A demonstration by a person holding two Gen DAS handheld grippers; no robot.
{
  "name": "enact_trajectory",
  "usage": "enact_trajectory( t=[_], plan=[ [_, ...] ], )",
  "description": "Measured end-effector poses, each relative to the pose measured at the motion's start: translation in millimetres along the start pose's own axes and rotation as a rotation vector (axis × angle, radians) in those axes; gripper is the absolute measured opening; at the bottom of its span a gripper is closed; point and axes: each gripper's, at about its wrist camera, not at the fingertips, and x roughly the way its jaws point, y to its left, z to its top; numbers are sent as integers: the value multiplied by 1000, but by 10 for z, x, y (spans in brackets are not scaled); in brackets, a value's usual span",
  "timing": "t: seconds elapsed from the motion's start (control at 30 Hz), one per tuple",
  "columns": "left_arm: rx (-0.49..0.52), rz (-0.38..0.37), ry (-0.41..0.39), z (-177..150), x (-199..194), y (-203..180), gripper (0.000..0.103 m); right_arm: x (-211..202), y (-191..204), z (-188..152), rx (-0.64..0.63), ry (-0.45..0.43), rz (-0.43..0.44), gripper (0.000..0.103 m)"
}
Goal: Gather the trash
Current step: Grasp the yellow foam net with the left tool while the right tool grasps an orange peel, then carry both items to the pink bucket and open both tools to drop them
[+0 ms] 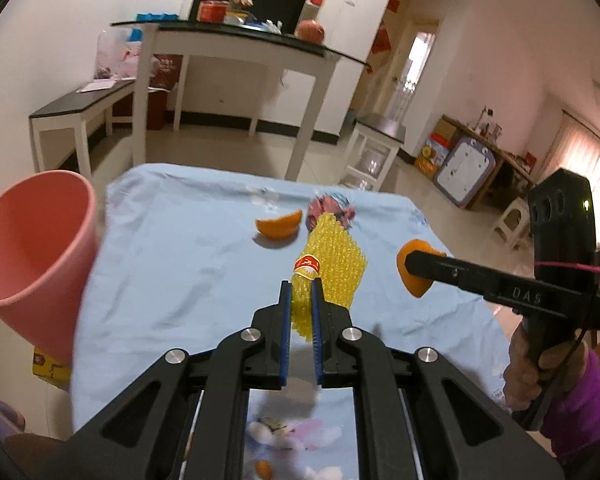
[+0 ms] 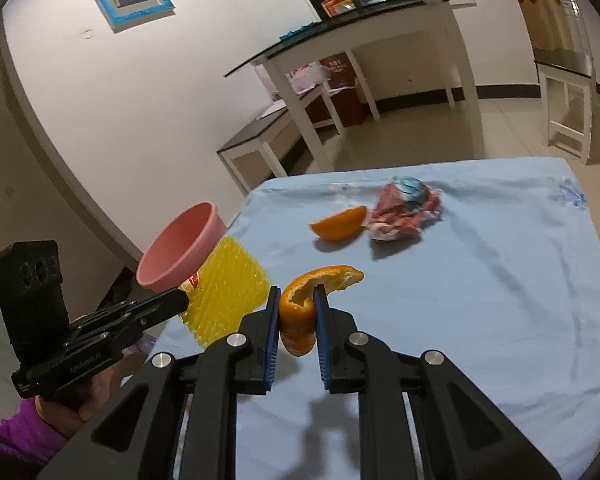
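Note:
My left gripper [image 1: 301, 286] is shut on a yellow foam fruit net [image 1: 332, 268] with a red label, lifted above the blue cloth. The same net [image 2: 227, 292] shows in the right wrist view, hanging from the left gripper [image 2: 181, 300]. My right gripper [image 2: 296, 292] is shut on a curled orange peel [image 2: 300, 312], also off the cloth; that peel [image 1: 414, 268] shows in the right gripper's [image 1: 410, 266] jaws in the left wrist view. A second orange peel [image 1: 279, 227] [image 2: 339, 224] and a crumpled wrapper [image 1: 330, 206] [image 2: 404, 210] lie on the cloth. A pink bin [image 1: 31, 248] [image 2: 179, 248] stands at the table's left edge.
The table wears a light blue cloth [image 1: 179, 280] [image 2: 480, 300]. Behind it stand a white glass-topped desk [image 1: 227, 40], a low bench [image 1: 79, 100] and a small white stand [image 1: 376, 152] on a tiled floor. A hand in a purple sleeve [image 1: 572, 392] holds the right gripper.

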Motion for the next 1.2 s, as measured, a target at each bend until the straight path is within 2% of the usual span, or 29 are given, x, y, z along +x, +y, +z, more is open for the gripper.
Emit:
enact_trajectory(
  t=[0.17, 0.4, 0.6, 0.97, 1.2],
  plan=[
    [-43, 37, -58, 58, -212, 211, 9, 96, 311, 56, -46, -15, 34, 16],
    [-101, 118, -140, 151, -555, 570, 9, 439, 788, 230, -113, -16, 95, 16],
    [-147, 238, -208, 192, -799, 930, 9, 800, 1208, 400, -166, 2, 159, 16],
    [-199, 405, -233, 184, -866, 1498, 9, 1615, 1857, 488, -221, 102, 244, 16],
    [-269, 439, -209, 99, -826, 1844, 9, 2111, 2112, 399, -245, 175, 238, 16]
  ],
)
